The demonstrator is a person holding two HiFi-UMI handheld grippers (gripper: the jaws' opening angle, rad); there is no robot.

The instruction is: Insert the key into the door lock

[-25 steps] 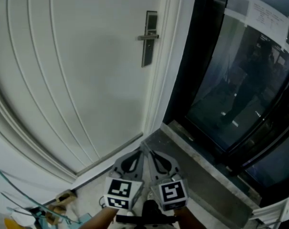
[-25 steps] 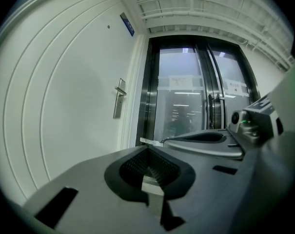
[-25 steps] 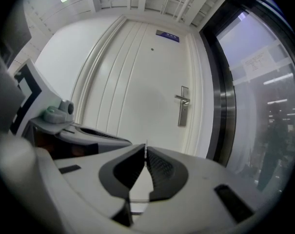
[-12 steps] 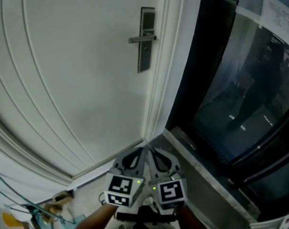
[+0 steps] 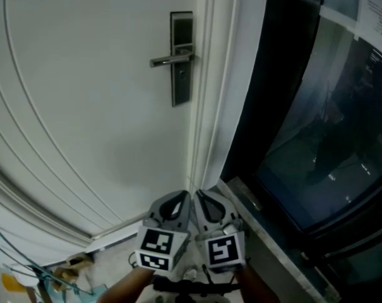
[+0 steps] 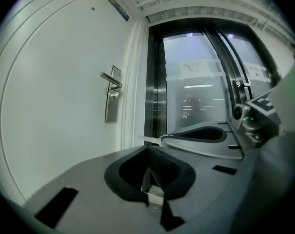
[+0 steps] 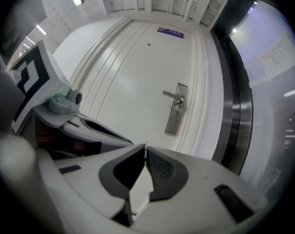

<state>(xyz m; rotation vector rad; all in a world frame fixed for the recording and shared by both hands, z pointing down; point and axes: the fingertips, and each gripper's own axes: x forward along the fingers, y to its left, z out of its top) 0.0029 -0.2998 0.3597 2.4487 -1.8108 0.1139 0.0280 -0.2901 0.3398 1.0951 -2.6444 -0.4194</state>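
White door [image 5: 83, 106], silver-grey lock plate [image 5: 181, 81] and key [image 6: 148, 139], grey left gripper [image 5: 185, 196] and right gripper [image 5: 199, 195] with black-and-white cubes [image 5: 156, 249]

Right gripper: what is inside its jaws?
Only a thin tip of the key pokes out of the right gripper; its shut jaws cover the rest.

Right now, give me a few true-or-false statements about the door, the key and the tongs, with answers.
The key is already in the lock. False: it is held well short of the door.
The left tongs and the right tongs are both shut. True.
The left tongs carry the key. False: its thin blade sticks out of the right tongs.
In the head view, the lever handle points left. True.
The glass panel stands left of the door. False: right of it.
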